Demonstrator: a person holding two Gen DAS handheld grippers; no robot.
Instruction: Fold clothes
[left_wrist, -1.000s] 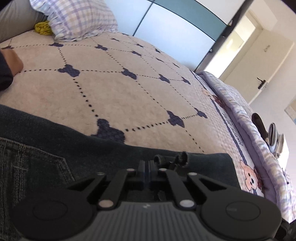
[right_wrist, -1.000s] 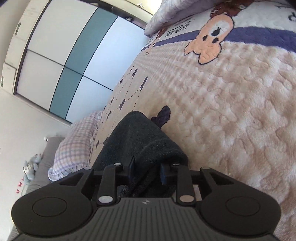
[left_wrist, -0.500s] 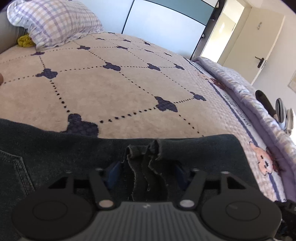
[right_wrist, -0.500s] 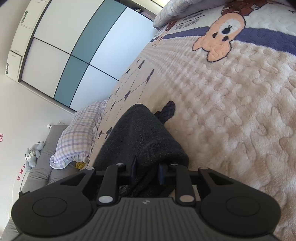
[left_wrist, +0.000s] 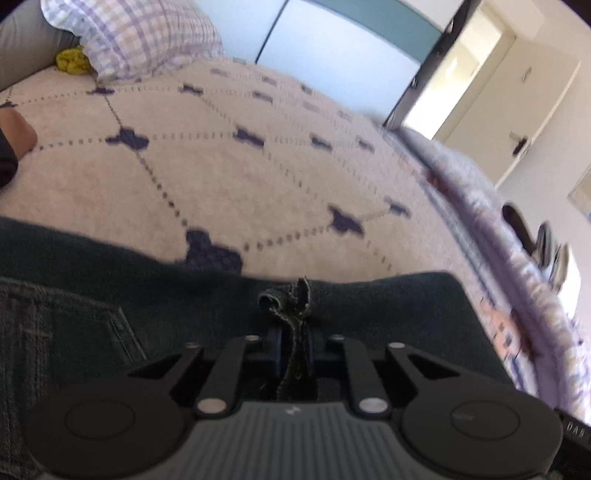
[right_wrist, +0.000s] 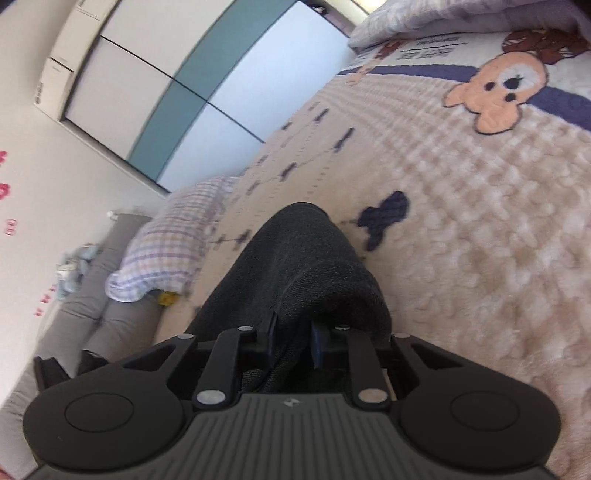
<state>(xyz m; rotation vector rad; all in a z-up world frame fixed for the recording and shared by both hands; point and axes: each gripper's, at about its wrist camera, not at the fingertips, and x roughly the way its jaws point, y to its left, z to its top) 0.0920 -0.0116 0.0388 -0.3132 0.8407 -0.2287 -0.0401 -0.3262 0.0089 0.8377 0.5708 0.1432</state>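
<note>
A home bedroom. A bed under a plush beige blanket with a cartoon bear, a checked pillow at its head, a wardrobe with white and teal sliding doors, a white door and a soft toy by the wall show it.

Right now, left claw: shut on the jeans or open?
Shut. The left claw pinches a bunched frayed edge of the jeans between its fingers.

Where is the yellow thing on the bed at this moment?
In the left wrist view the yellow thing lies at the top left, on the bed cover, tucked against the checked pillow. It is far beyond the jeans.
</note>
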